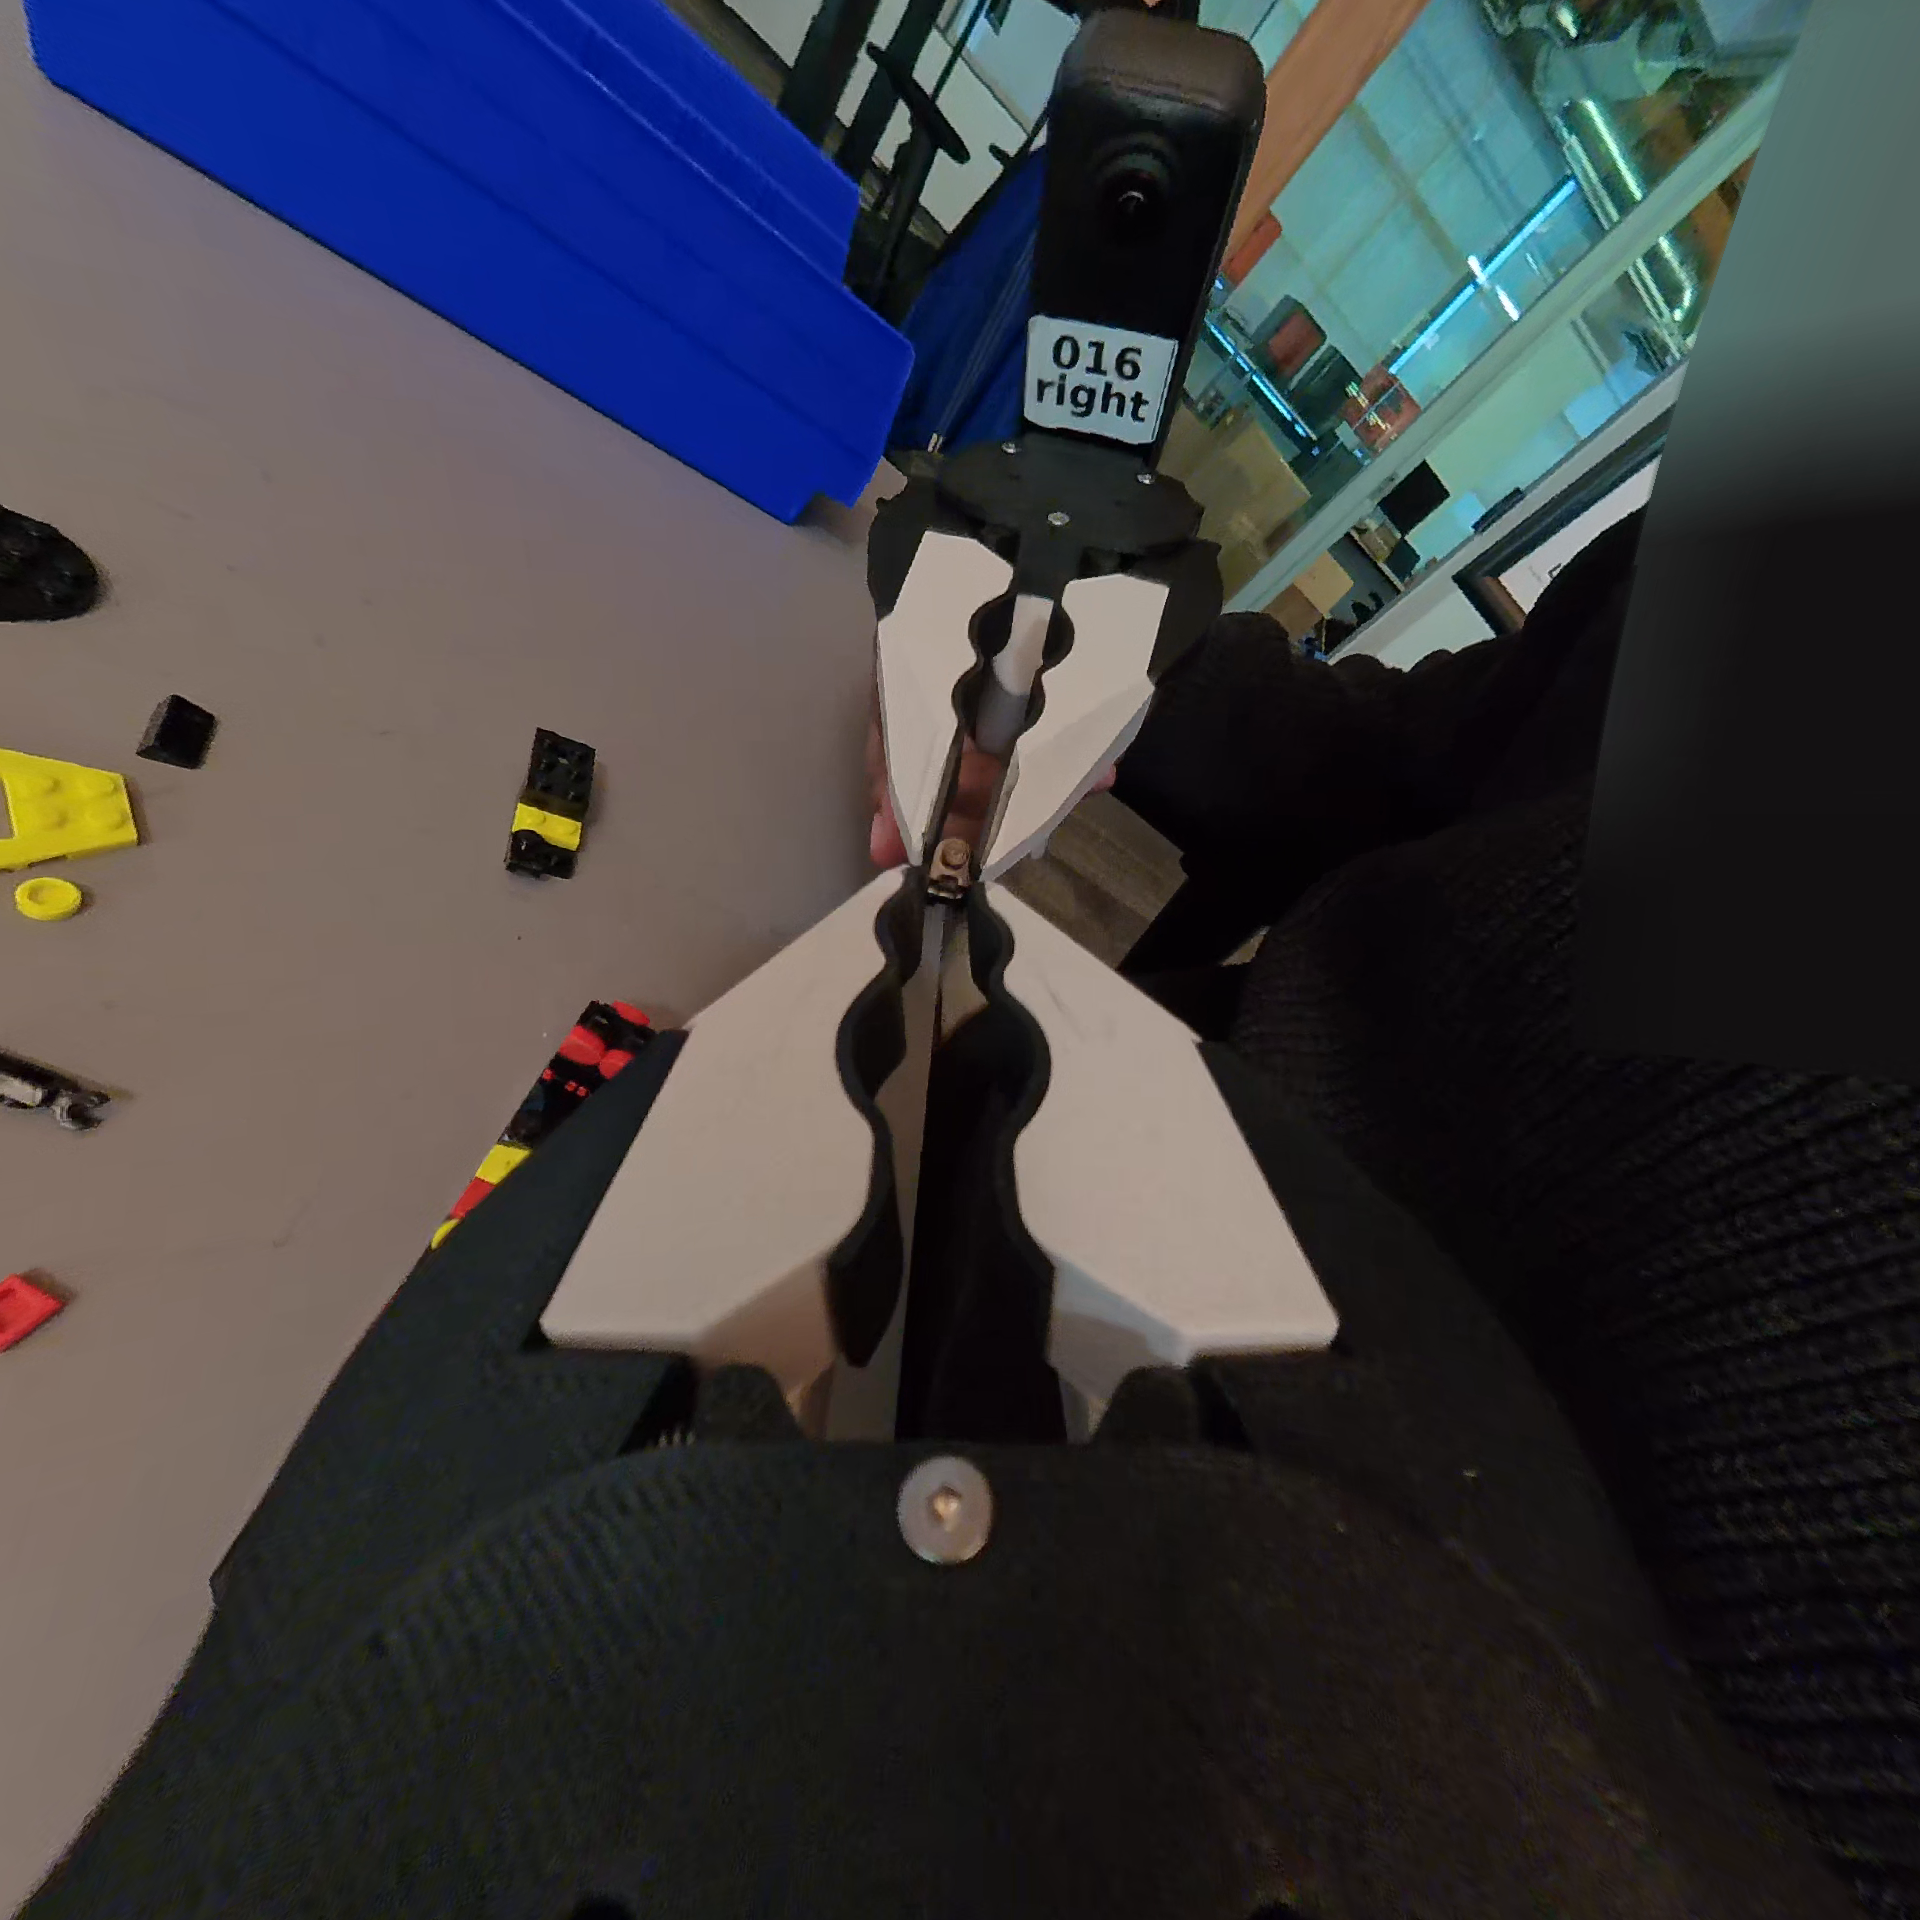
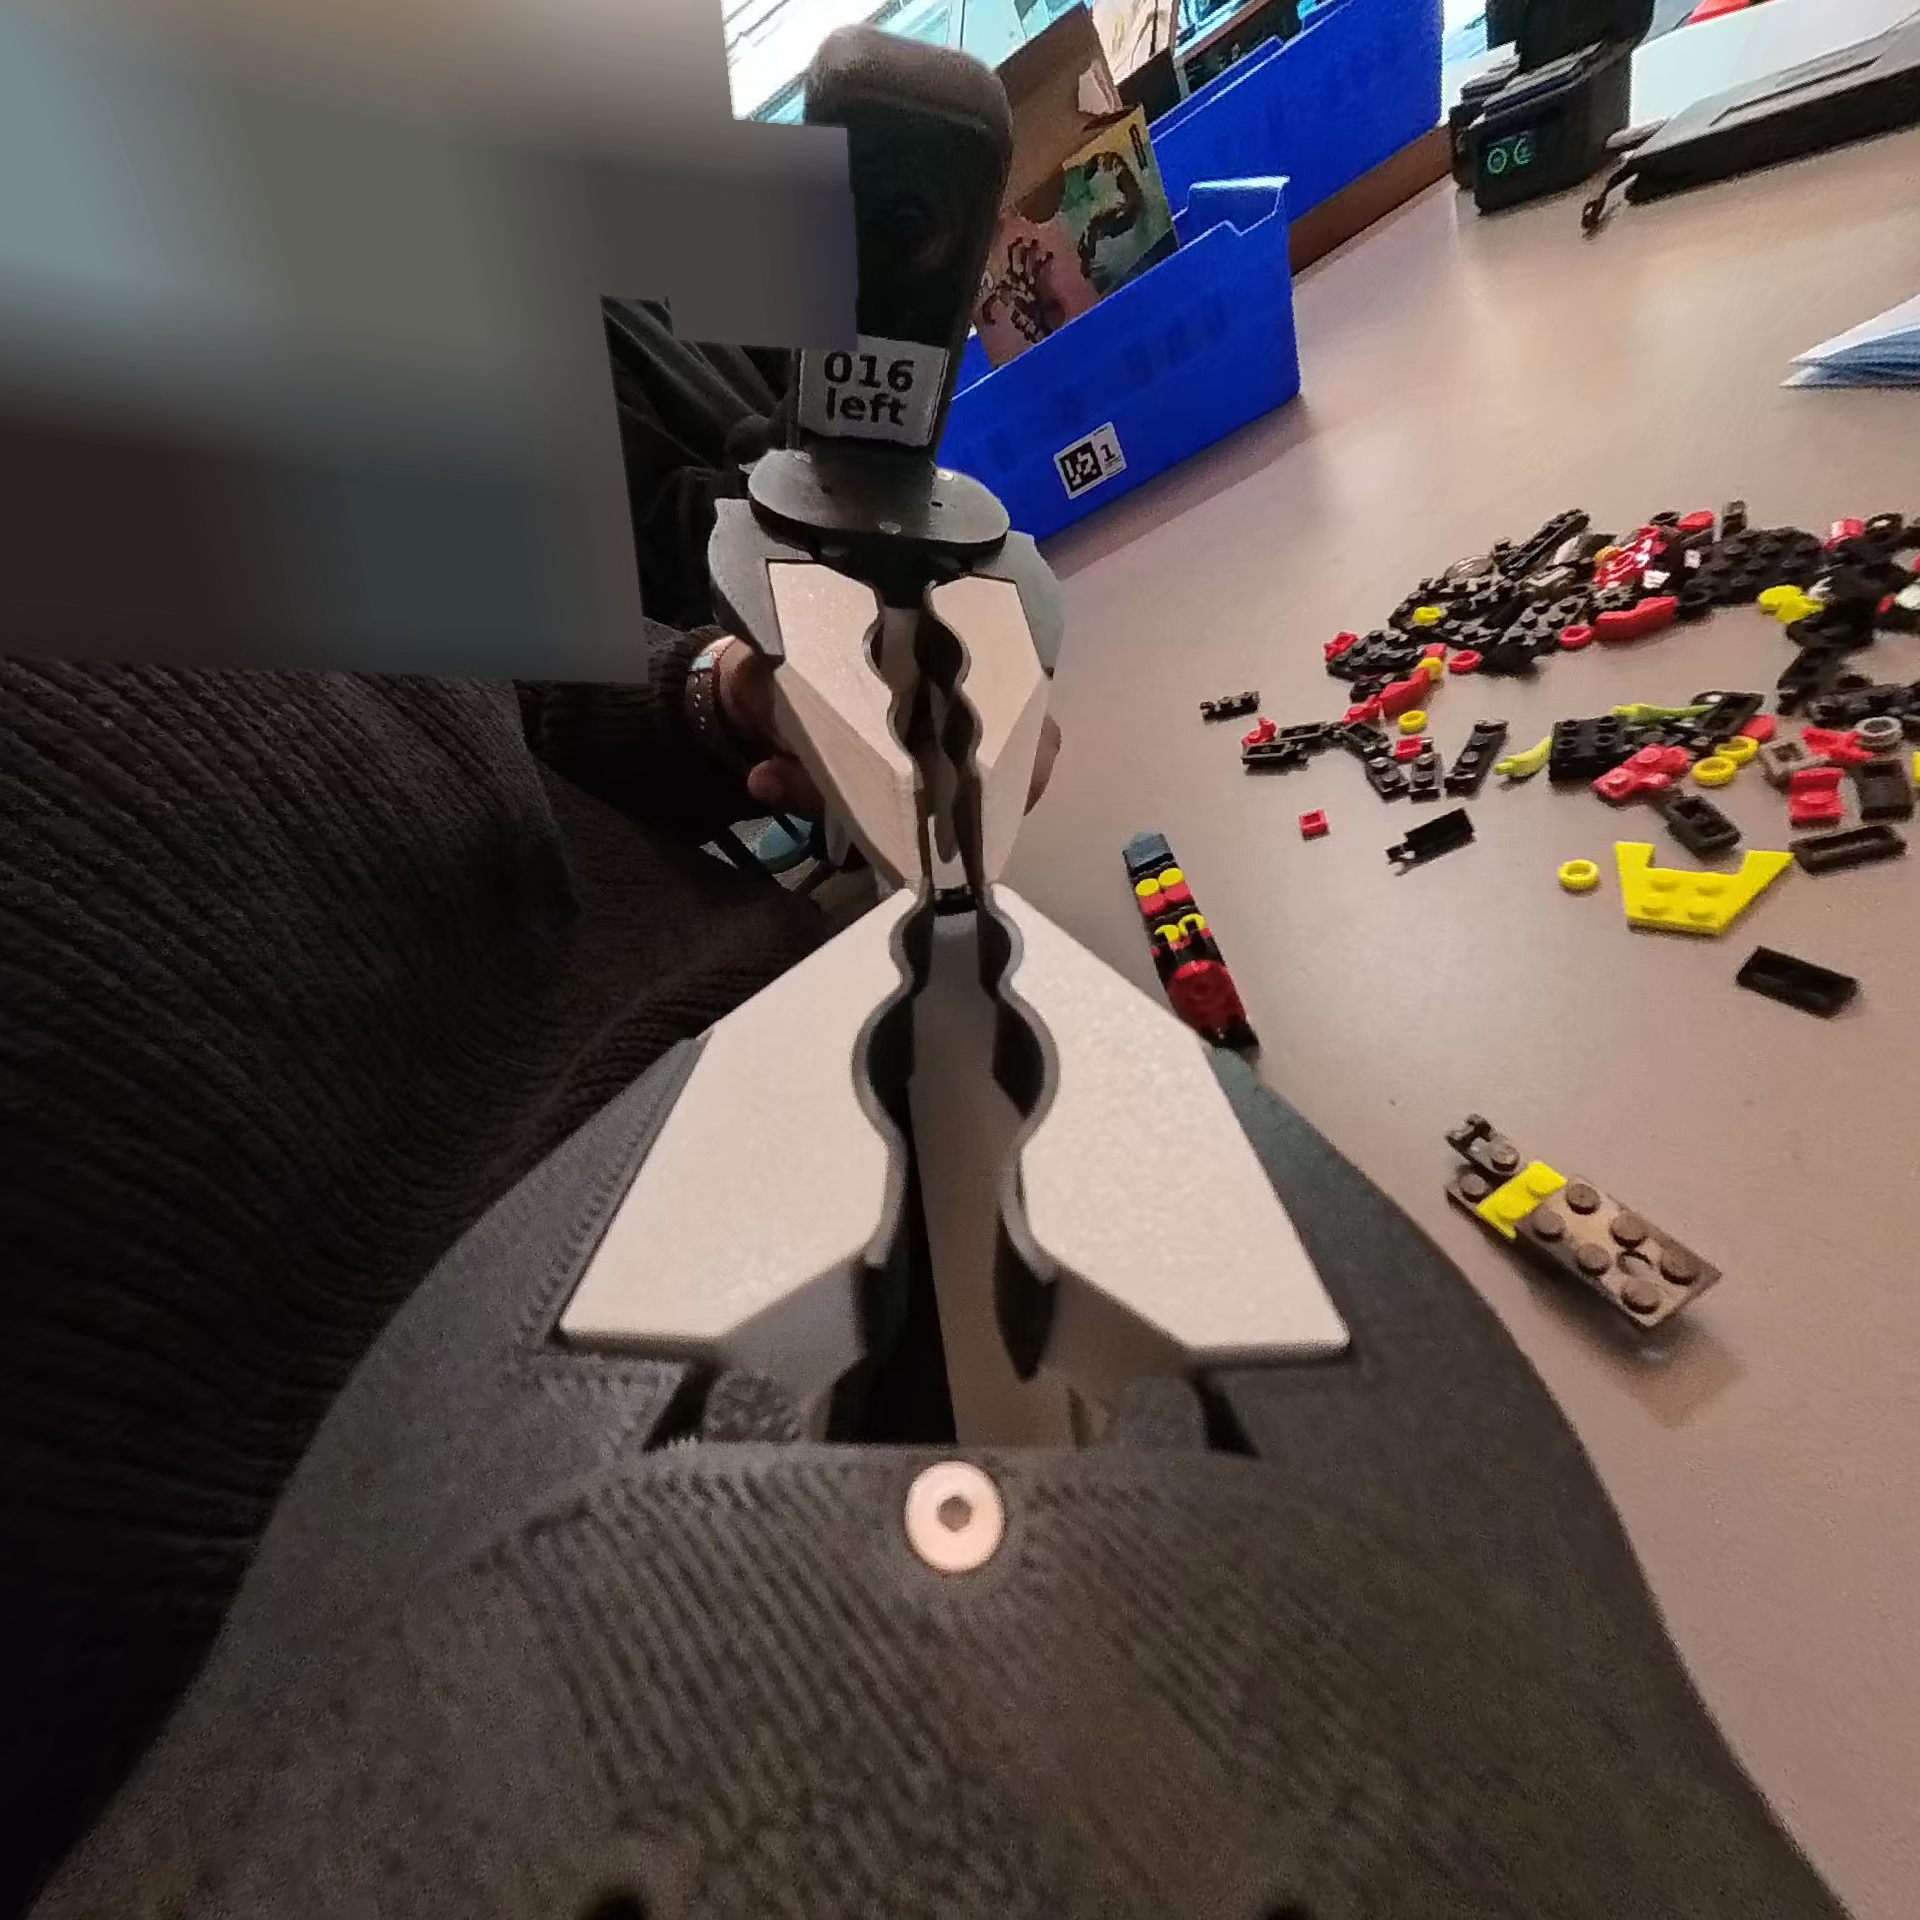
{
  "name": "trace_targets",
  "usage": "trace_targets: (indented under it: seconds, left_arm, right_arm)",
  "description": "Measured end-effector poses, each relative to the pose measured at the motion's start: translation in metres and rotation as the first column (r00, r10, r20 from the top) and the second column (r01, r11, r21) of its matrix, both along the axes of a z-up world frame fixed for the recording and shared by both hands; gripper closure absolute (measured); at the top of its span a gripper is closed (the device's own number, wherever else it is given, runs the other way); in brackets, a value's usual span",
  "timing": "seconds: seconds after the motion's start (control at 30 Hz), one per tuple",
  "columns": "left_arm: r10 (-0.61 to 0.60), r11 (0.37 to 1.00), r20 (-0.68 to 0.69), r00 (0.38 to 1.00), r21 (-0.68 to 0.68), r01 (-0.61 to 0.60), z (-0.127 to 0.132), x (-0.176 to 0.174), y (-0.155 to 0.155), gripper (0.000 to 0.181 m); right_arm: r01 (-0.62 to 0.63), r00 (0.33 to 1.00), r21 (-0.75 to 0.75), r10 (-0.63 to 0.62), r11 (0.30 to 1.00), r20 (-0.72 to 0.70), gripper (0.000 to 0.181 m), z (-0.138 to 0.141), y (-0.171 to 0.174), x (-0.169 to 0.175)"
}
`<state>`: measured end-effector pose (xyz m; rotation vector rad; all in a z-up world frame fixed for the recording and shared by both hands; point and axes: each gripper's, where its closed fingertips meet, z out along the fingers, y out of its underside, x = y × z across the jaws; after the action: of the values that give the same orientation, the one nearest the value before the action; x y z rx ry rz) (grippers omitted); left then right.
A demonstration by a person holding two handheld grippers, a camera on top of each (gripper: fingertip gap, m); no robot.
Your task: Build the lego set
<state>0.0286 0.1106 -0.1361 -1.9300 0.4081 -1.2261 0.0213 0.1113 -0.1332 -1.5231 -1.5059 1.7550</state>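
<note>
Left gripper (image 1: pixel 940 883) and right gripper (image 2: pixel 951 896) met tip to tip off the table (image 2: pixel 1455 520) edge, over a dark knit sleeve (image 1: pixel 1455 1143). Both clenched on one tiny dark-and-metal piece (image 1: pixel 949 871) pinched between the two sets of tips. Loose lego pile (image 2: pixel 1621 644) lay well apart on the table, black, red and yellow bits. Nearer: yellow wedge plate (image 2: pixel 1699 883), long black-red-yellow strip (image 2: pixel 1184 940) just beside the right gripper, studded black plate with yellow tile (image 2: pixel 1579 1226). Blue bin (image 2: pixel 1143 343) stood behind with papers in it. A hand (image 2: pixel 764 717) held the left gripper's handle
</note>
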Motion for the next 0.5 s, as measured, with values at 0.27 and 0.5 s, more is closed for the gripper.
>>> trace_targets:
  seconds: [0.27,0.5]
  left_arm:
    - [0.021,0.999,0.015,1.0,0.043,-0.021,0.006,0.001,0.002,0.169]
    - [0.038,0.998,0.034,0.999,0.056,-0.04,0.01,0.001,0.004,0.175]
  right_arm:
    - [0.035,0.998,-0.048,-0.037,0.998,-0.041,0.175,0.011,0.009,0.0]
    - [0.03,0.999,-0.074,-0.034,0.997,-0.041,0.175,0.013,0.009,0.0]
